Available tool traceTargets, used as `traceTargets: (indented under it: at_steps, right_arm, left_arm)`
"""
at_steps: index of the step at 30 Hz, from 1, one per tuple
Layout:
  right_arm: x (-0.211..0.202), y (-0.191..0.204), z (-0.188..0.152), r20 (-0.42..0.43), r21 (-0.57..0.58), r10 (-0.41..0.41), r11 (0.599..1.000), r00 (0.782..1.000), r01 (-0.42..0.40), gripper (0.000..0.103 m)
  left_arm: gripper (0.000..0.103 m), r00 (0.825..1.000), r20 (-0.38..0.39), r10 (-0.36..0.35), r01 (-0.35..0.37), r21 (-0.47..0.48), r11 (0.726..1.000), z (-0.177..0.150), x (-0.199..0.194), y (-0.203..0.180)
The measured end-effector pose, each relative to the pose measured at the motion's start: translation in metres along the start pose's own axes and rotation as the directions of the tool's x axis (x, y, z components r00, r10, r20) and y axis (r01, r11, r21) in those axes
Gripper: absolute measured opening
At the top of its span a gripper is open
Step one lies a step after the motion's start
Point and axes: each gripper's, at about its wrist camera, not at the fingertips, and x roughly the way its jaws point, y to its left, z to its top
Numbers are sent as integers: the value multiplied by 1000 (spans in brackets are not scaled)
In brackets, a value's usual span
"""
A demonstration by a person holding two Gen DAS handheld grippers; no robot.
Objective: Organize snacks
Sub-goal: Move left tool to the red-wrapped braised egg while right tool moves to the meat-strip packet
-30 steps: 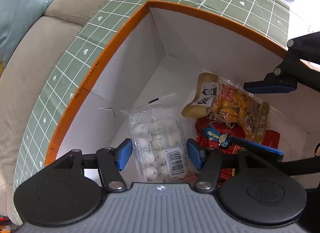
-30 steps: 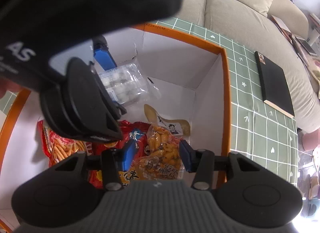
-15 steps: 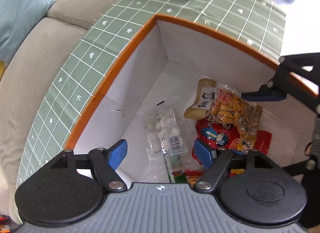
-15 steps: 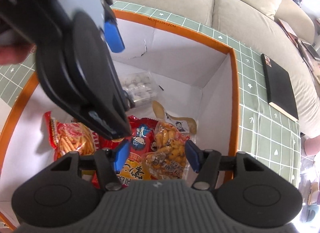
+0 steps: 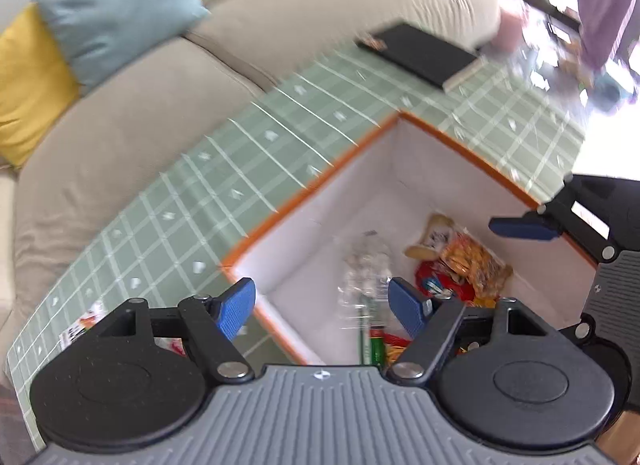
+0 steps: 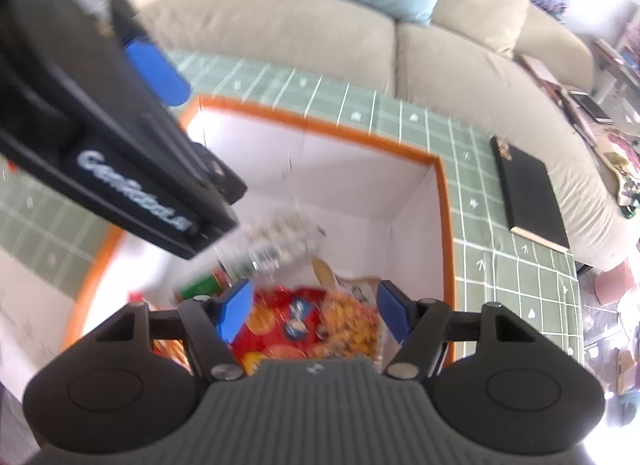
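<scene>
A white box with an orange rim (image 5: pixel 320 181) (image 6: pixel 446 225) sits on the green checked table. Inside lie a clear tray of white balls (image 5: pixel 366 261) (image 6: pixel 280 237), an orange snack bag (image 5: pixel 474 261) (image 6: pixel 352 325), a red packet (image 5: pixel 434 281) (image 6: pixel 288 321) and a green pack (image 6: pixel 198 285). My left gripper (image 5: pixel 326 307) hangs open above the box's near corner, with nothing between its fingers. My right gripper (image 6: pixel 312 307) is above the bags; its jaws are opening and hold nothing. The left gripper's body (image 6: pixel 100 133) fills the upper left of the right wrist view.
A black book (image 5: pixel 420 53) (image 6: pixel 528 193) lies on the green checked cloth (image 5: pixel 180 217) behind the box. A beige sofa (image 5: pixel 140 105) with a blue cushion (image 5: pixel 116 9) and a yellow cushion (image 5: pixel 28 81) runs along the table. Clutter lies at the far right.
My left gripper let go of the clear tray, opened wide and rose out of the box. My right gripper opened off the orange bag and lifted; both snacks lie in the box.
</scene>
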Motion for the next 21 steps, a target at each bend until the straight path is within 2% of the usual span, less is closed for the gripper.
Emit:
traceTargets:
  at_steps: [5,8,12,21]
  right_arm:
    - [-24,16,14,71,108,41,993,997,-49,67]
    - [-36,34,23,107,138,80,986,991,-95,67]
    - [-34,67,33,116,148,136,977,984,-152,68]
    - [-19,131,41,52,185,235,953,971,-240,68]
  left_arm:
    - [89,993,96,72,-61,-117,991,-33,-34,38]
    - [89,987,110,119,-96,-200,975,-58,-47,63]
    - [89,982,99,160,-125,-295,947,-96,-56,93]
    - [89,983,41,178,-137,-478,868,-178,-48,143]
